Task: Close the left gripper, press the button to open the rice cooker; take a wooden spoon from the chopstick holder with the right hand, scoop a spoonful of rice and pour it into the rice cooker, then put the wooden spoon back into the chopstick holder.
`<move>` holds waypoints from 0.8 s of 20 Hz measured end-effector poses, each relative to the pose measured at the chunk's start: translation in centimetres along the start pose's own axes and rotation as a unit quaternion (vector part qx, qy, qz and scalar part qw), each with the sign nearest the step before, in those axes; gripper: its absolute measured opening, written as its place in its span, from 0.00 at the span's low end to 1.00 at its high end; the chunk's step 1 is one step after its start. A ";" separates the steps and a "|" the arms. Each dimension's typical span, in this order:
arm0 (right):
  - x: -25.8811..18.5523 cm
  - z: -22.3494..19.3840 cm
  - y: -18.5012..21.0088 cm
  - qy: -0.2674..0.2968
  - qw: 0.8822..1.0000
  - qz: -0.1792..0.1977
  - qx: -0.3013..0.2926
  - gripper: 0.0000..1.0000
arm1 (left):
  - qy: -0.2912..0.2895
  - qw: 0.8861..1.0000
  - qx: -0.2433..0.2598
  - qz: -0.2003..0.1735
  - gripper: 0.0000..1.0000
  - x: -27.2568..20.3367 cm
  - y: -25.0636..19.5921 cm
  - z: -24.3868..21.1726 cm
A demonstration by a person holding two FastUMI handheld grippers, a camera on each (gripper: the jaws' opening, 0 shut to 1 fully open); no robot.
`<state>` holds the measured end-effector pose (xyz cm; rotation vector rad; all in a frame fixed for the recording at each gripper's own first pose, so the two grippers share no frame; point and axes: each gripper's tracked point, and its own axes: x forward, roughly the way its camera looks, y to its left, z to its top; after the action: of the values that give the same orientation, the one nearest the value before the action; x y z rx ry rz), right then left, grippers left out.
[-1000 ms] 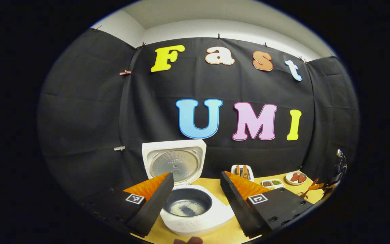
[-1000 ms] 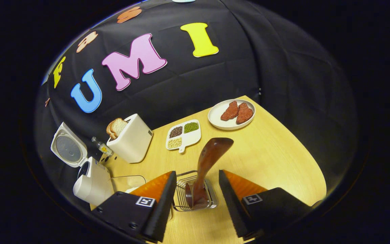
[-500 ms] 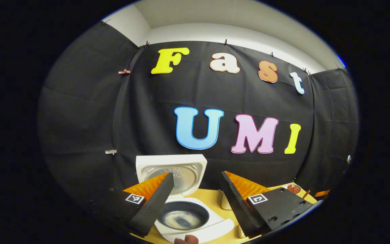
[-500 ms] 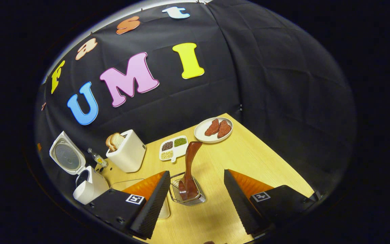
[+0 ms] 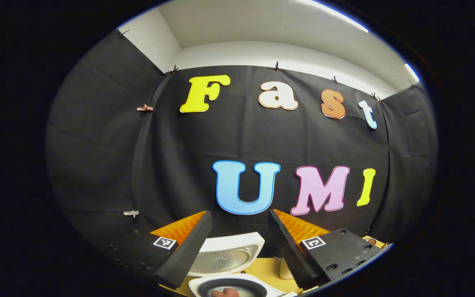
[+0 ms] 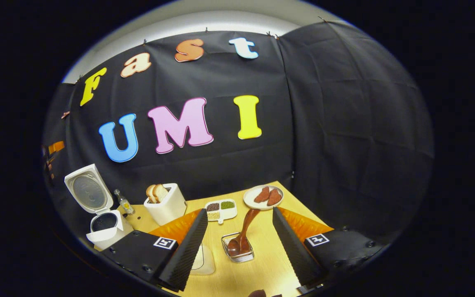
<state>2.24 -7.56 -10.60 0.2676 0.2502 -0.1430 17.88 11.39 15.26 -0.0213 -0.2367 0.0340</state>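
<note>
Wooden spoon (image 6: 245,231) stood back in the chopstick holder (image 6: 237,252); the right gripper (image 6: 239,243), released and empty, had drawn away, so the task looked finished.

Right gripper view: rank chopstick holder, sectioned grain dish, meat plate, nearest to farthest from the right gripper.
1. Chopstick holder, between the right gripper's open fingers, wooden spoon standing in it.
2. Sectioned grain dish, farther back, slightly left.
3. Meat plate, farthest, toward the table's back edge, slightly right.
</note>
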 end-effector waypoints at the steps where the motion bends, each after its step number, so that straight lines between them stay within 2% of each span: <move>1: -0.5 0.6 0.4 -0.009 1.000 -0.001 -0.006 0.98 | -0.002 1.000 0.005 0.006 0.95 1.2 0.5 0.1; 6: -2.4 2.6 2.4 -0.031 0.999 -0.006 -0.019 0.98 | 0.008 0.999 -0.007 0.053 0.94 7.5 3.6 -2.3; 11: -4.3 3.0 3.1 -0.035 0.999 -0.012 -0.031 0.98 | 0.074 0.994 -0.003 0.081 0.94 12.4 6.2 -8.9; 16: -5.1 2.6 2.5 -0.028 0.999 -0.020 -0.023 0.98 | 0.142 0.985 0.018 0.093 0.95 13.7 7.3 -13.5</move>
<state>-1.62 -5.34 -6.18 0.2121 0.2024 -0.1849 34.13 18.97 5.16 -0.0112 0.0512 0.2201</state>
